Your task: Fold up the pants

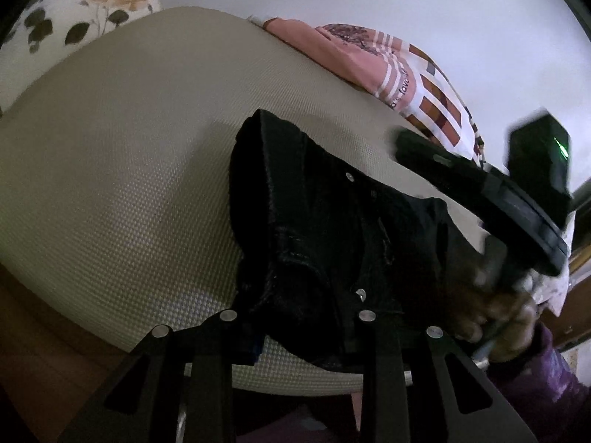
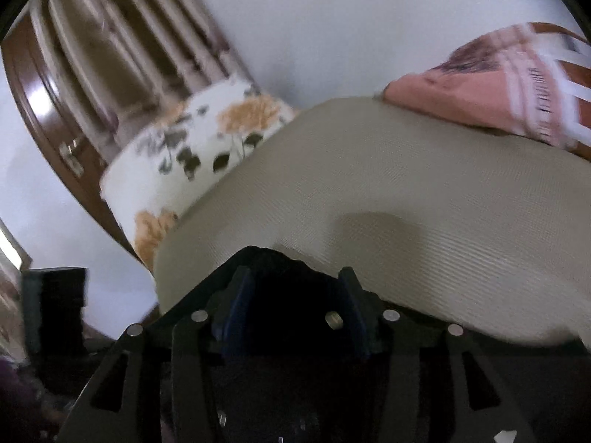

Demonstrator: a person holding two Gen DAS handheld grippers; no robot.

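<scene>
Black denim pants (image 1: 325, 229) lie bunched on the pale beige textured mattress (image 1: 129, 155), near edge, with the waistband end toward the left gripper (image 1: 295, 332). Its view shows metal rivets and a fly seam.

Left gripper: fingers closed down on the near edge of the pants; fabric fills the narrow gap between the pads.

Right gripper (image 2: 291, 310): blue pads stand partly apart with dark cloth between them. Whether the pads press on it cannot be told, as the area is dark and blurred. From the left view, this gripper (image 1: 476, 192) sits above the right side of the pants.

Step in hand, judged: lifting the waistband to spread or double the garment. To do it well, confirm the right grip before pulling; keep both hands level, and tension the band evenly so the cloth hangs flat.

Orientation: the long axis runs away from the left gripper toward the pink patterned bedding (image 1: 388, 70). Leg ends not discernible; the heap is crumpled.
</scene>
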